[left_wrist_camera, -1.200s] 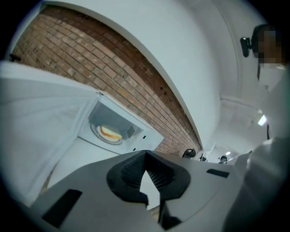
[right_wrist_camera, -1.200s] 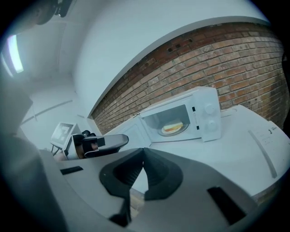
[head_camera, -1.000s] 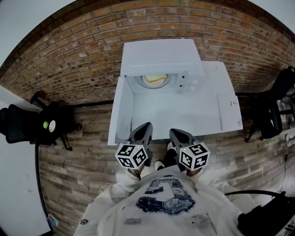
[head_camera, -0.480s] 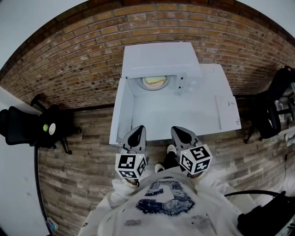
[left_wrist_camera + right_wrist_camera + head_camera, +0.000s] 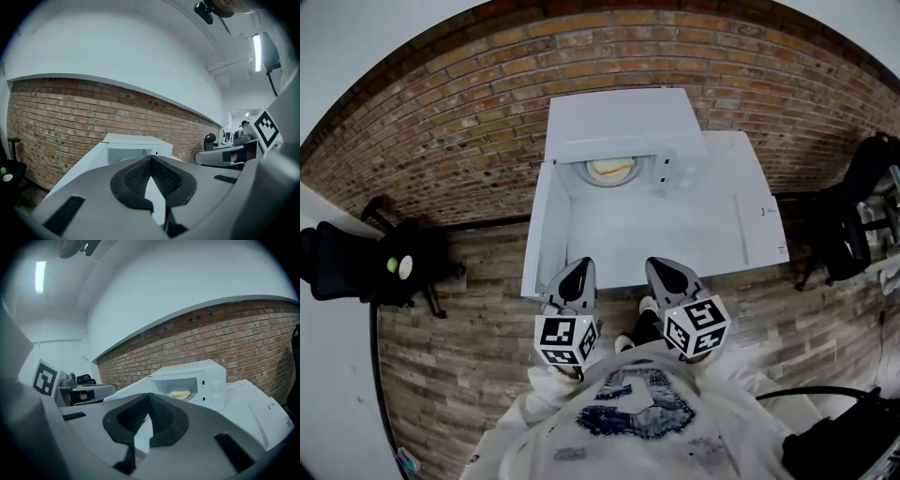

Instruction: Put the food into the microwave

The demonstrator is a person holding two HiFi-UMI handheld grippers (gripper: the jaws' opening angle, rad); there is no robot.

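A white microwave (image 5: 623, 122) stands at the back of a white table (image 5: 712, 225), against the brick wall. Its door (image 5: 542, 225) hangs open to the left. Inside, the food (image 5: 614, 167), a yellowish piece on a round plate, rests on the turntable. The right gripper view shows the same food (image 5: 180, 393) in the open microwave (image 5: 197, 371). My left gripper (image 5: 575, 279) and right gripper (image 5: 668, 275) hover side by side at the table's front edge, well short of the microwave. Both are shut with nothing between the jaws.
A black office chair (image 5: 356, 258) stands on the wood floor at the left, and another chair (image 5: 862, 206) at the right. A brick wall (image 5: 441, 122) runs behind the table. A flat white sheet (image 5: 761, 225) lies at the table's right end.
My left gripper has drawn back a little toward my body. The right gripper has hardly moved. The food stays inside the open microwave.
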